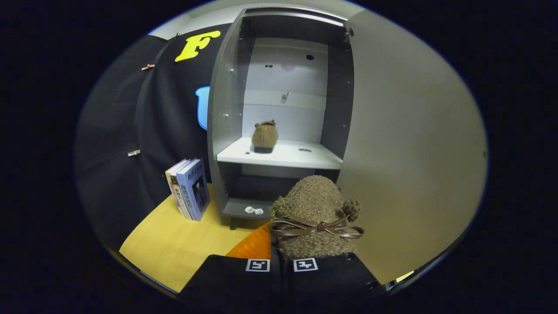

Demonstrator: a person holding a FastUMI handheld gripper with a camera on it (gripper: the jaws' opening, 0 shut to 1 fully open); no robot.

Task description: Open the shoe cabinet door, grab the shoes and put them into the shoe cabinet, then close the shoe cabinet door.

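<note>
Two brown woolly fabric shoes seen. One [264,136] upright on white middle shelf [283,156] of open grey shoe cabinet [226,109]. Other, with brown ribbon bow [314,213], raised just before cabinet's lower compartment, clamped between black gripper [281,265] fingers, both pressed on it. Cabinet door [414,144] swung open, right of cabinet. Blue-covered books [188,188] upright left of cabinet on yellow wooden floor [174,244].

The gripper [281,266] sits at the bottom centre of the frame, pointing forward and level. Its two black fingers [226,279] show as broad dark blocks side by side, each with a small square marker near its tip. The jaws stand nearly together, only a thin slit between them, pressed from both sides on the heel of a fuzzy brown shoe [314,216] that rises just above them.
</note>
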